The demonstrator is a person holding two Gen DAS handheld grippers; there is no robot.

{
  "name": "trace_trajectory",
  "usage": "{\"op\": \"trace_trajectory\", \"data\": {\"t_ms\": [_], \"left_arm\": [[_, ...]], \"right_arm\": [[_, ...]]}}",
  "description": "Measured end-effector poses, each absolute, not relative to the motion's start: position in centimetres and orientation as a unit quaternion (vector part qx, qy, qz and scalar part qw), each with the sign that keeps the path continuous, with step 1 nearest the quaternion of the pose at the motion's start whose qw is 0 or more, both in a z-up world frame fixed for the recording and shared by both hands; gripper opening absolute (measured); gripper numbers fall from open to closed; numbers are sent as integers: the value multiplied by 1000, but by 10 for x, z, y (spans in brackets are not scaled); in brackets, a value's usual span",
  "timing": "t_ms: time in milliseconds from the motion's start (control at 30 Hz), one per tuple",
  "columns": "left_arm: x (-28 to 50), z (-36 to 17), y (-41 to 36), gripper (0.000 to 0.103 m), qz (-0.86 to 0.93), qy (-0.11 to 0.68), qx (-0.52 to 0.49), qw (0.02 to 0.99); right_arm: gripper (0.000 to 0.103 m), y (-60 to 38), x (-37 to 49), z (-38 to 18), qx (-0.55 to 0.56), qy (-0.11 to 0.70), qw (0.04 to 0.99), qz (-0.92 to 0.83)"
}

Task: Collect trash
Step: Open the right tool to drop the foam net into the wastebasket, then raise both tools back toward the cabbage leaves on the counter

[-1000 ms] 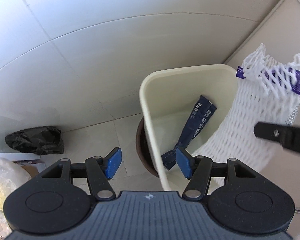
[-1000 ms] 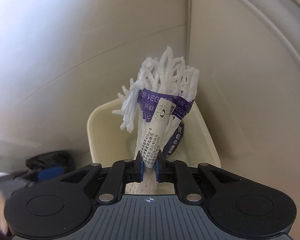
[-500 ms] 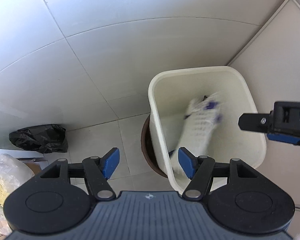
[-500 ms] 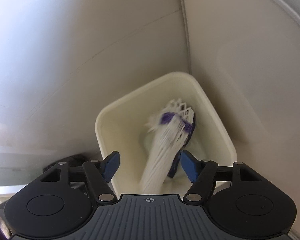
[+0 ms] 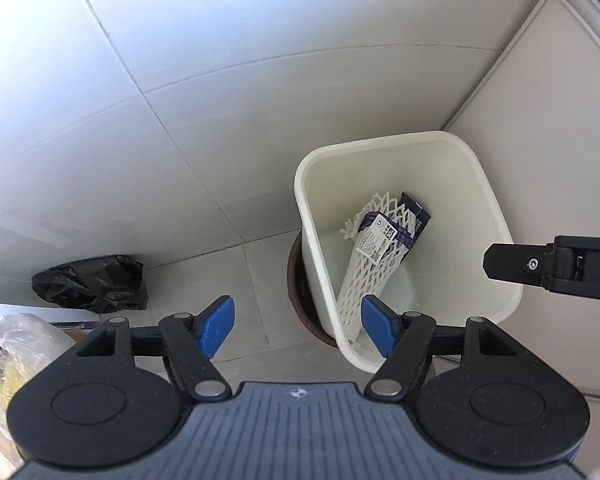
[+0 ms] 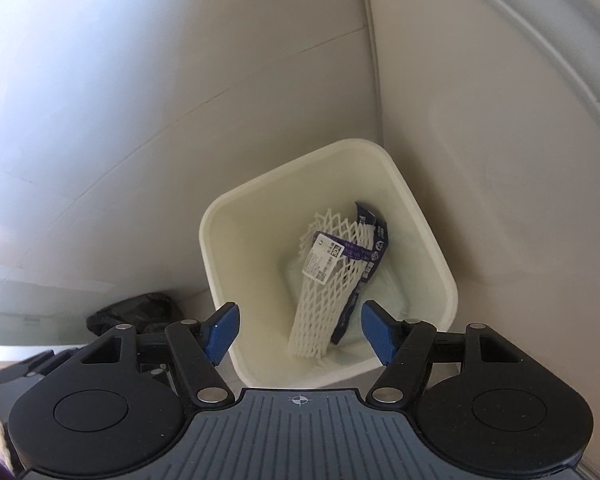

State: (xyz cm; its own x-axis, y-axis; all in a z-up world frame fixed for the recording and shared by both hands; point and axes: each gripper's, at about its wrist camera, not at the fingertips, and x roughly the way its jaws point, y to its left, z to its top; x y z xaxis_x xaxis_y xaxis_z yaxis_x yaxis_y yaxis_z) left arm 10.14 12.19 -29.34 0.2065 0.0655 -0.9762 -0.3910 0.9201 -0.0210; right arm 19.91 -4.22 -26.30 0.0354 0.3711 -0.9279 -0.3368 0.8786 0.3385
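Observation:
A cream bin (image 5: pixel 500 216) (image 6: pixel 432 236) stands on the tiled floor by a wall corner. Inside it a white foam net sleeve (image 5: pixel 366 276) (image 6: pixel 324 304) with a purple band and a white label leans on a dark blue wrapper (image 5: pixel 418 216) (image 6: pixel 374 240). My left gripper (image 5: pixel 298 326) hangs above the bin's left rim; its jaws are opening and hold nothing. Above the bin my right gripper (image 6: pixel 300 330) stands open and empty, and part of it shows at the right edge of the left wrist view (image 5: pixel 556 266).
A black plastic bag (image 5: pixel 90 282) (image 6: pixel 136 312) lies on the floor to the left of the bin. A clear plastic bag (image 5: pixel 16 344) shows at the lower left. A brown round base (image 5: pixel 300 280) sits under the bin. A pale cabinet panel (image 5: pixel 540 128) stands to the right.
My right gripper opened and let go of the net sleeve, which dropped into the bin onto the blue wrapper. Both grippers have risen a little. My left jaws stand wider.

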Motion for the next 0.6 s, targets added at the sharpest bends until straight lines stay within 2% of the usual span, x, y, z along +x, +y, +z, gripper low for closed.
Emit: {"op": "trace_trajectory", "data": {"t_ms": [400,600], "left_arm": [[76,-250,124,79,143,598,-101,783],[63,-228,130,92,139,596,-101,784]], "right_arm": [[73,-67,172,-218,18,630,728,271],[79,-76,150,-189,24,619,724,302]]}}
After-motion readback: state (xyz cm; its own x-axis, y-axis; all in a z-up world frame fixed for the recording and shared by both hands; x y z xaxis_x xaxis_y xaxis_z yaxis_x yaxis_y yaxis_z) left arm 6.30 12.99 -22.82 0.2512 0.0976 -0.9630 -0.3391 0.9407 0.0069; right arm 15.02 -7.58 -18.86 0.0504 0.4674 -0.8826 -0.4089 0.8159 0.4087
